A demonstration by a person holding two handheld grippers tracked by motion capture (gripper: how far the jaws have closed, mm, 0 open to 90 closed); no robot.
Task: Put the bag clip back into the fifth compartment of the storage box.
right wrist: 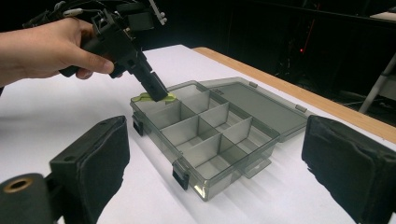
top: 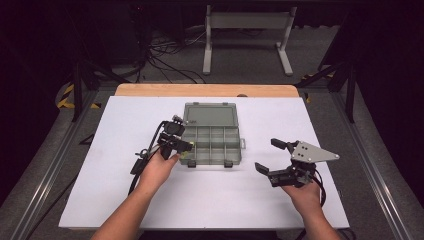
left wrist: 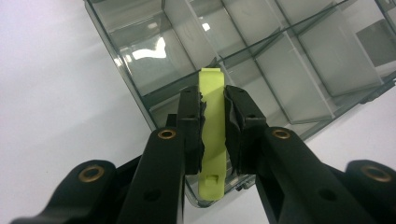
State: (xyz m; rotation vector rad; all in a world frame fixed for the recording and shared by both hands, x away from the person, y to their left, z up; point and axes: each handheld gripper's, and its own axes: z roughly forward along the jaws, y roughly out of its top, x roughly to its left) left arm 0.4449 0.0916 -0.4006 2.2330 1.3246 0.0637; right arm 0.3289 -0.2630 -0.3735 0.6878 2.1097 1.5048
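A yellow-green clip [left wrist: 212, 135] is pinched in the left tongs [left wrist: 214, 122] over the near-left corner of the open organizer box [top: 212, 136] on the bench [top: 120, 190]. Placement appears to be in hand; which compartment is meant cannot be told. The right tongs [top: 272, 156] are held spread, well apart. Lowering and release are called for next.

Black two-jaw grippers [top: 274, 156], brass screws, grey three-cornered plate [top: 313, 152], trailing black cable [top: 141, 160]
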